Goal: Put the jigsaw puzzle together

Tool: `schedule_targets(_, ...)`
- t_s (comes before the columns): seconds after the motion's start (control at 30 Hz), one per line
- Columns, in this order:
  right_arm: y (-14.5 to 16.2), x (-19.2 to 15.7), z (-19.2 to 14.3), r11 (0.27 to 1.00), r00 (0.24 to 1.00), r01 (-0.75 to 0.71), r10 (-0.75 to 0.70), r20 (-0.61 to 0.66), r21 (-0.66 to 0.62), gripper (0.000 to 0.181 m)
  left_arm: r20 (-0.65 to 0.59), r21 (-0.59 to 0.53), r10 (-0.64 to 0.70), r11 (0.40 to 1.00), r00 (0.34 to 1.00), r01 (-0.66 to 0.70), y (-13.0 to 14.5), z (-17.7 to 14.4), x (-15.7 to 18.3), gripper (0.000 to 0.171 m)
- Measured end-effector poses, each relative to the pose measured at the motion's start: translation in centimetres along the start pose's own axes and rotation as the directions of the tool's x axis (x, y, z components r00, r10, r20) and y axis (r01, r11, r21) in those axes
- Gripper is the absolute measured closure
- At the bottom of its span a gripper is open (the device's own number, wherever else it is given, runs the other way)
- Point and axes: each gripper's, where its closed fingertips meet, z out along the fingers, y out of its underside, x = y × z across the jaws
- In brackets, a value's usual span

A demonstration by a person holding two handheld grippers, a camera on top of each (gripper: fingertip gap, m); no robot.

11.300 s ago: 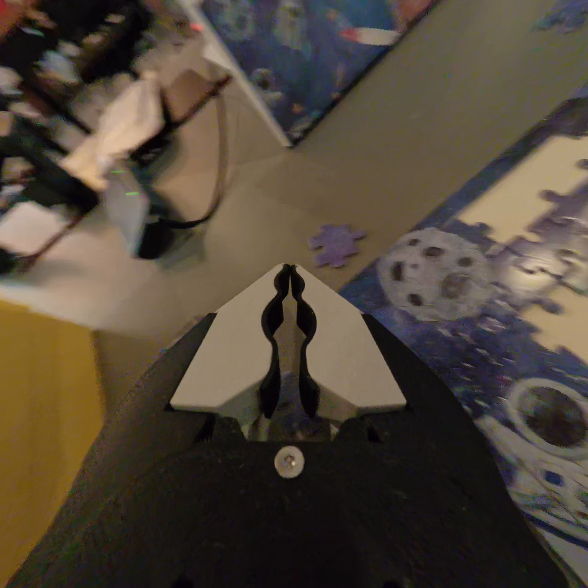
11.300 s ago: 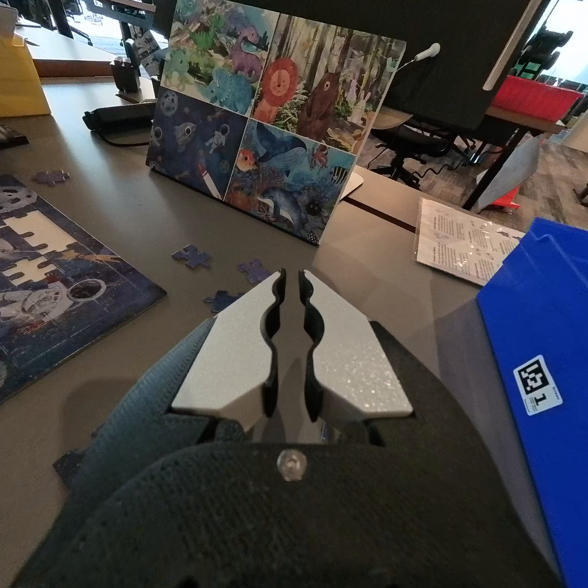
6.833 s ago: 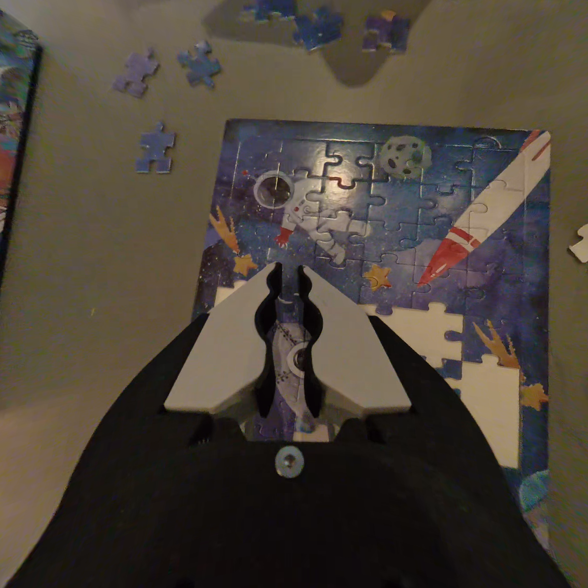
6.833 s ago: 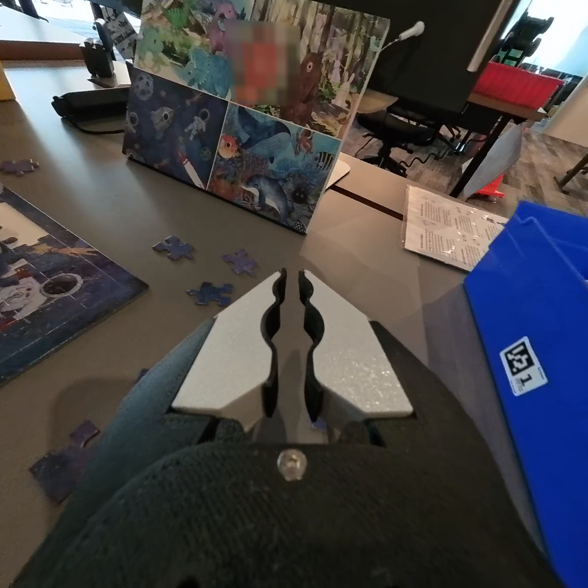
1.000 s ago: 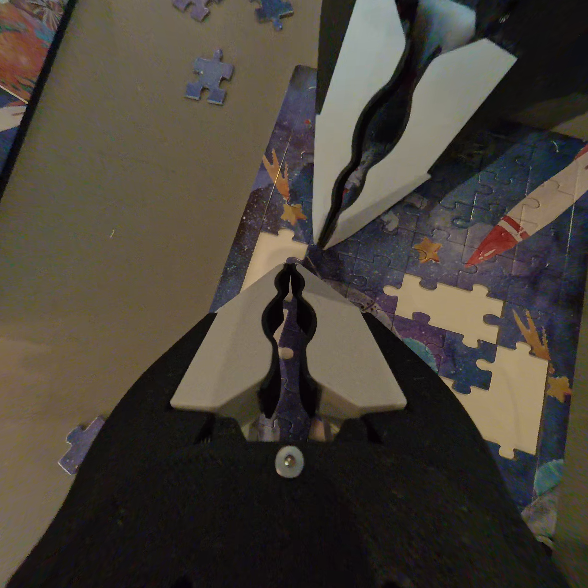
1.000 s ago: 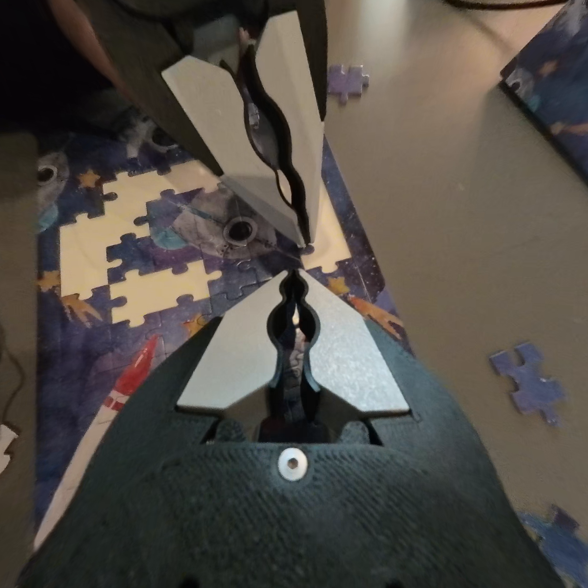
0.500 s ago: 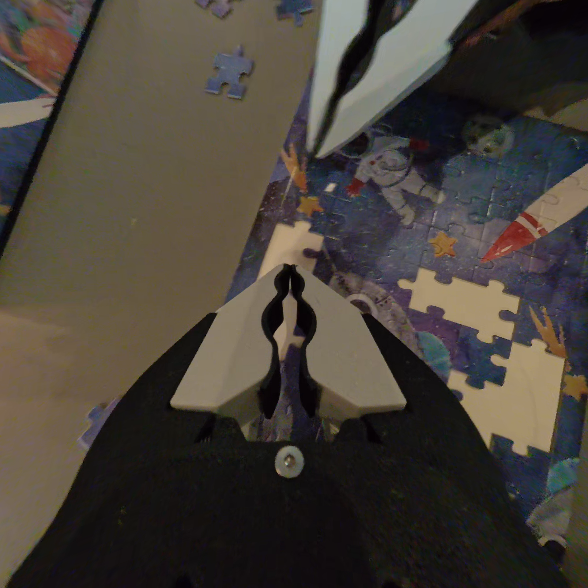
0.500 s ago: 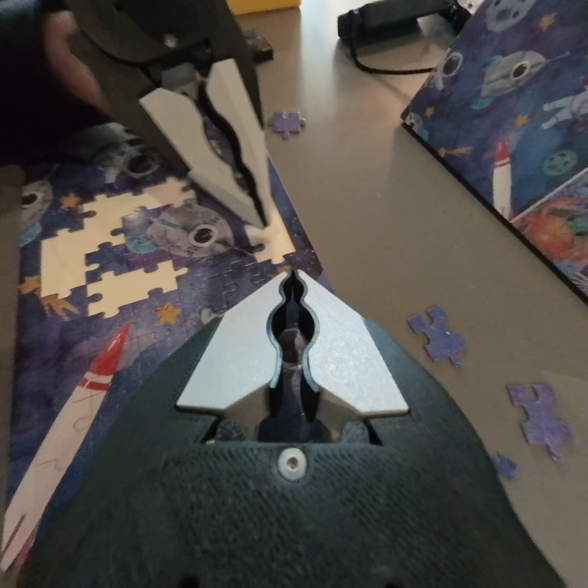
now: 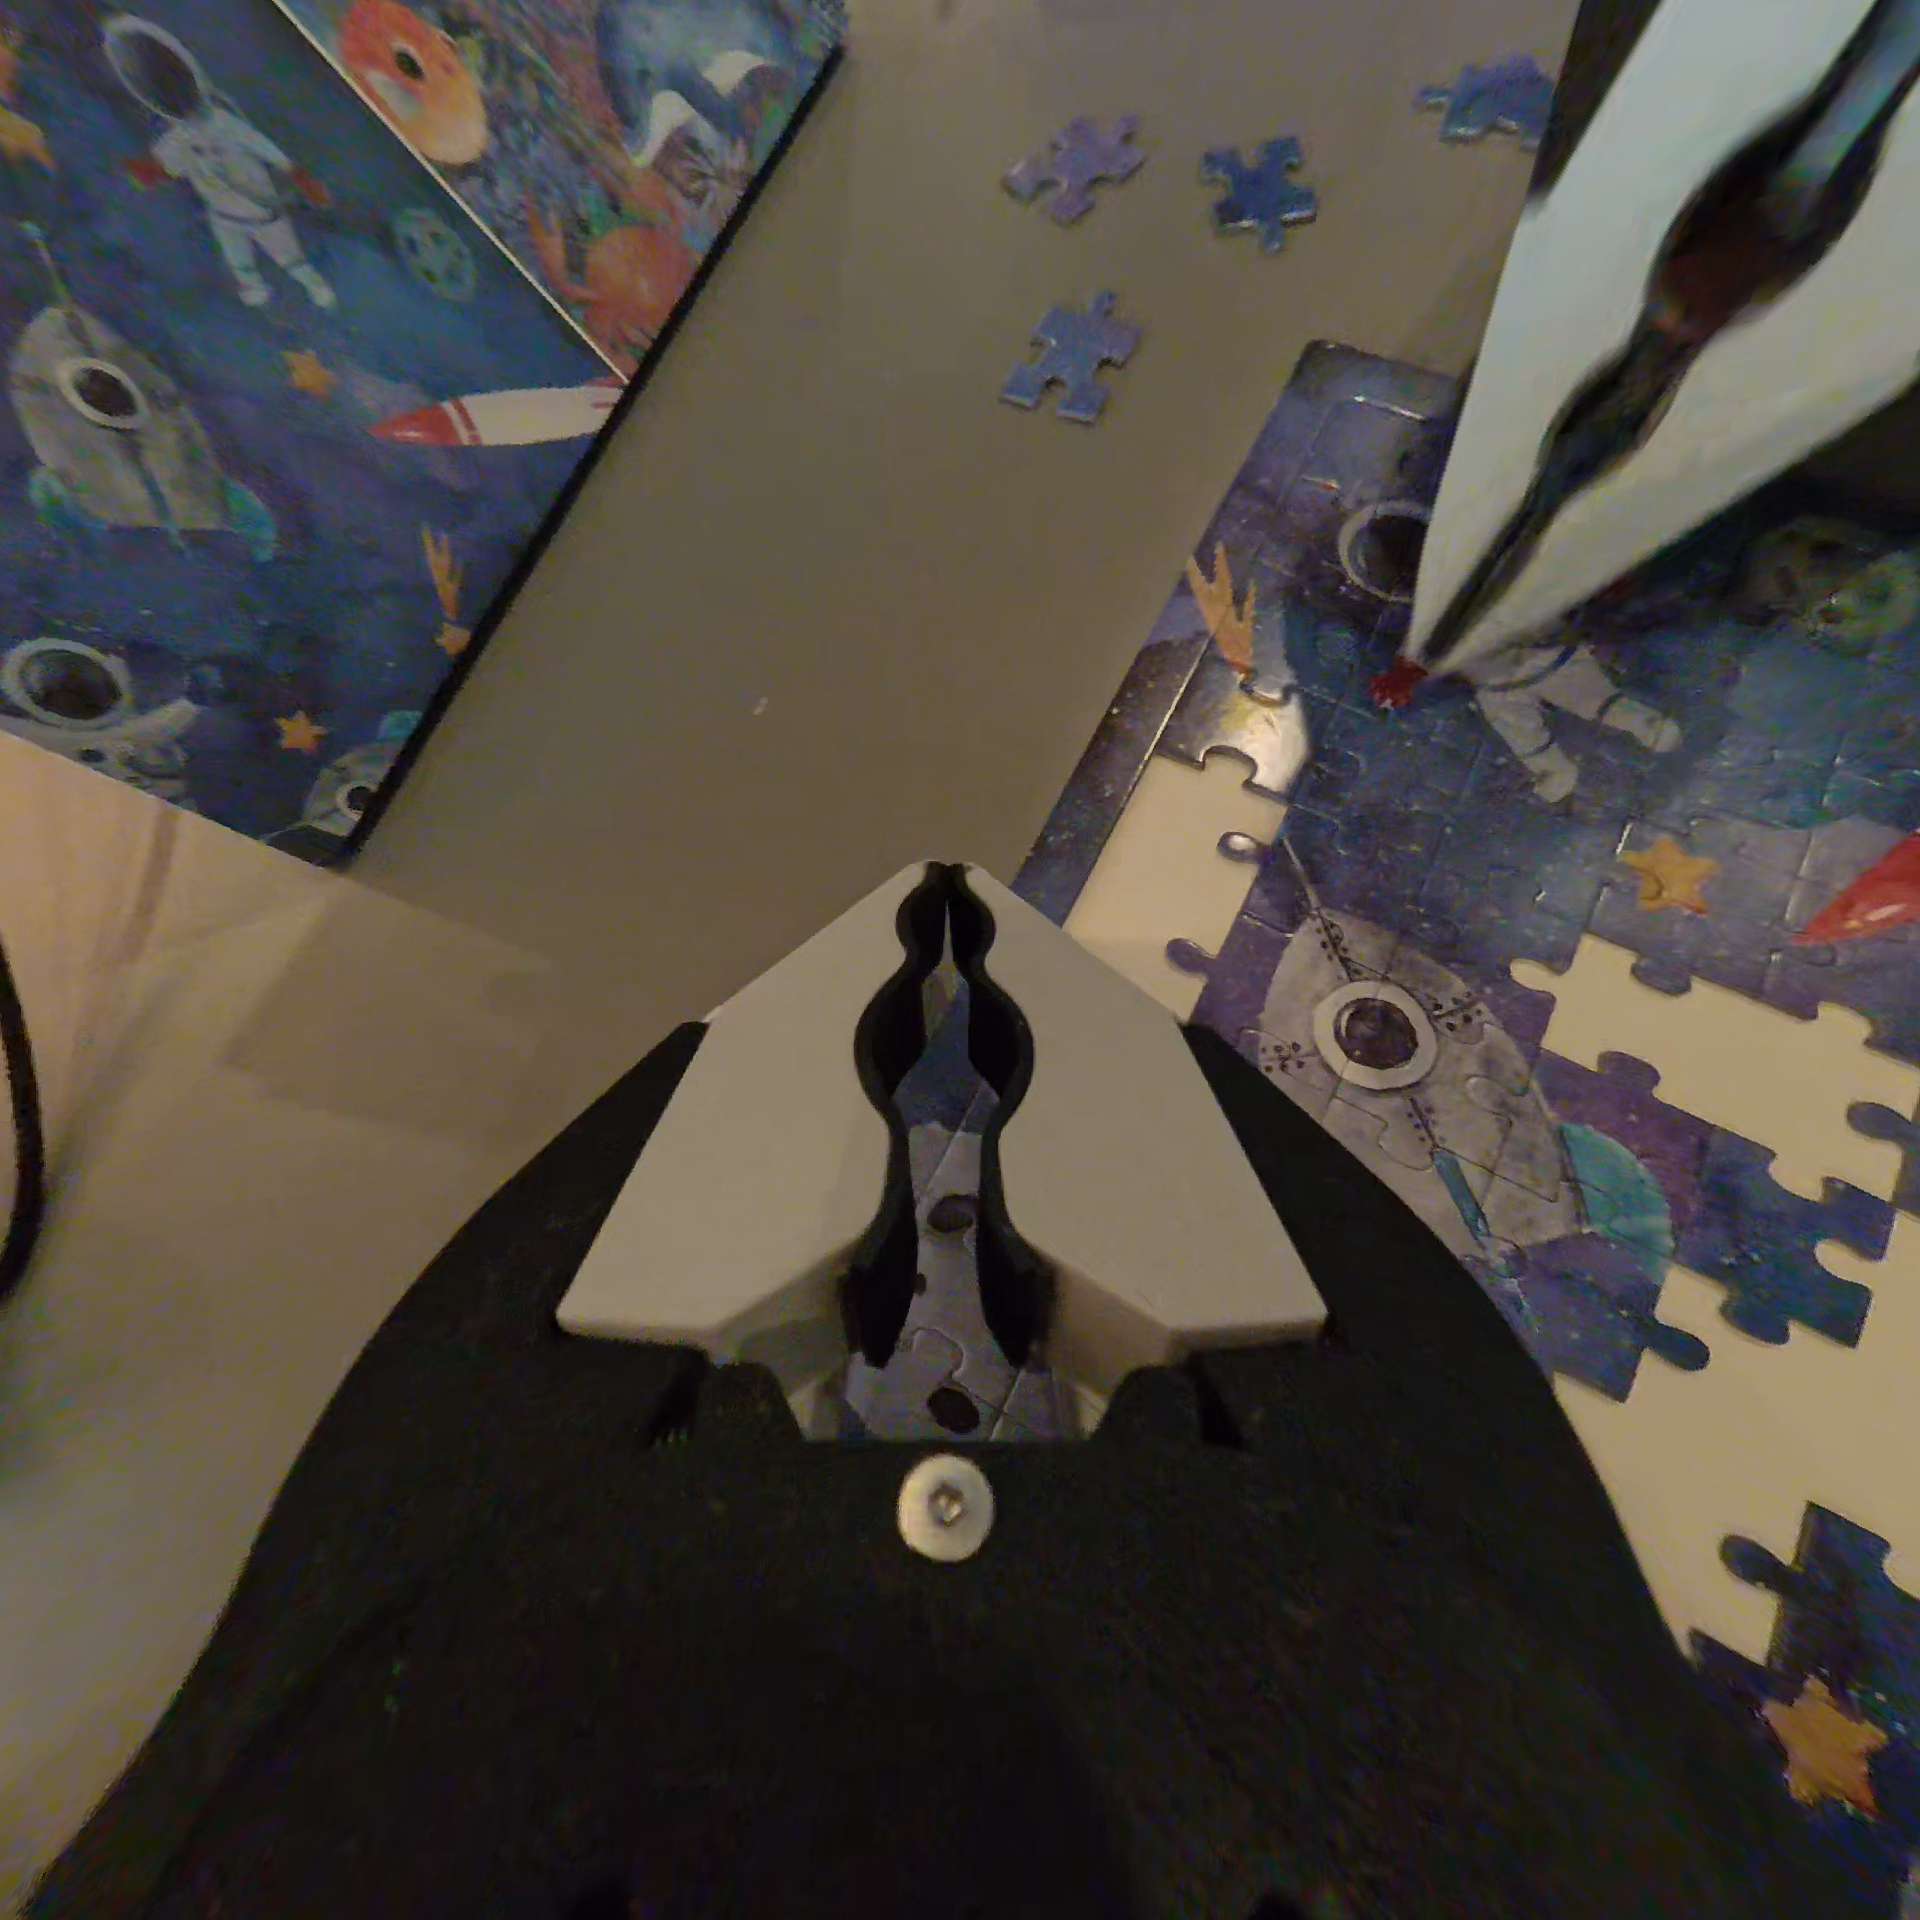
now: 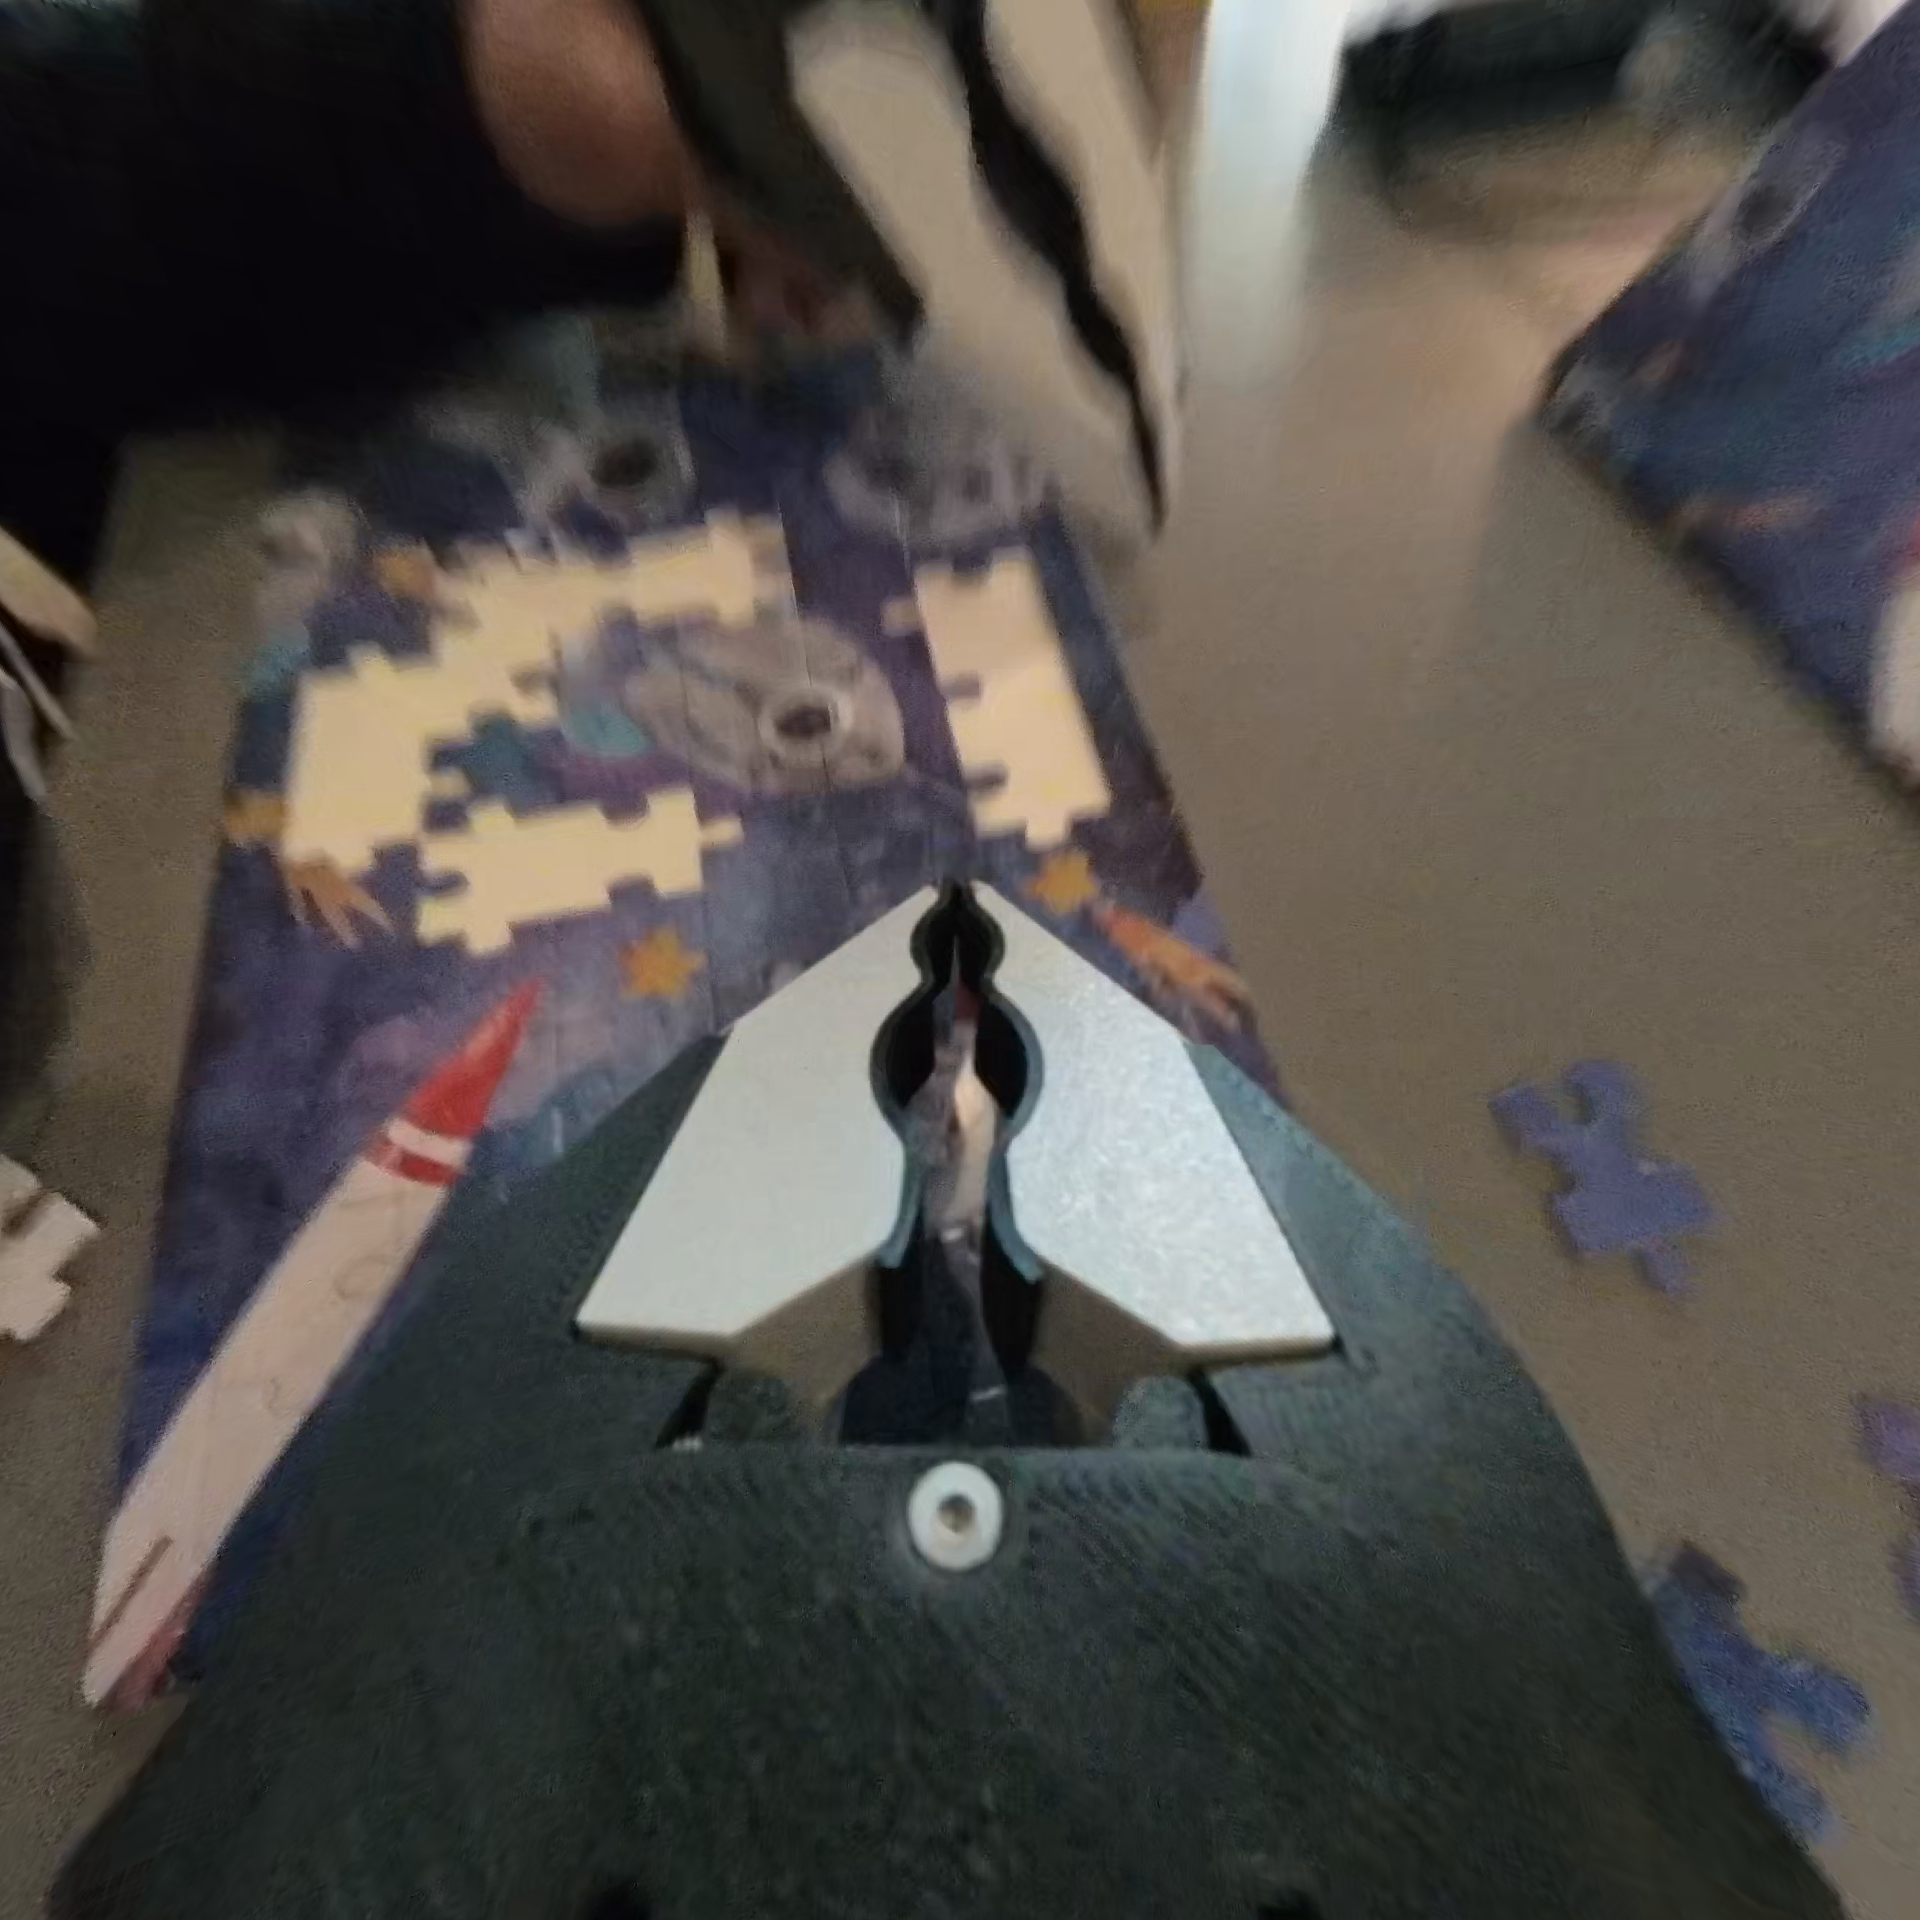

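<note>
The left gripper, with matte grey wedge fingers and wavy black pads, is seen pressed together at its tips, nothing pinched, over the left edge of the glossy space-themed cardboard jigsaw puzzle at centre right. Cream, knob-edged gaps are shown in it. The right gripper is likewise closed and empty, above the puzzle's near half. Loose blue interlocking pieces are scattered on the smooth grey table at upper centre.

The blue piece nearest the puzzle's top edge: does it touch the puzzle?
Apart. In the left wrist view, bare table shows between the piece and the puzzle.
</note>
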Motion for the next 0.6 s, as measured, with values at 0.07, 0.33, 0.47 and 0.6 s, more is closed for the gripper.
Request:
schedule_targets(0.07,1.5,-0.2,0.8,0.994,1.0,0.007,-0.006,0.014,-0.107,0.181,0.019,0.016,-0.005,1.0,1.0,0.005,-0.1,-0.1,-0.5,0.171)
schedule_targets(0.33,-0.8,5.7,-5.6,0.981,0.971,-0.093,0.127,-0.202,0.17,0.181,0.083,0.088,-0.024,0.996,0.996,0.016,-0.8,-1.1,-2.0,0.171)
schedule_targets(0.47,-0.3,7.0,-6.4,0.963,0.957,-0.156,0.203,-0.207,0.221,0.181,0.068,0.168,-0.072,0.984,0.995,0.06,-1.8,-1.9,-2.4,0.171)
schedule_targets(0.6,-0.2,7.5,-6.8,0.95,0.949,-0.183,0.238,-0.205,0.255,0.181,0.061,0.239,-0.13,0.965,0.99,0.112,-2.4,-3.1,-3.4,0.171)
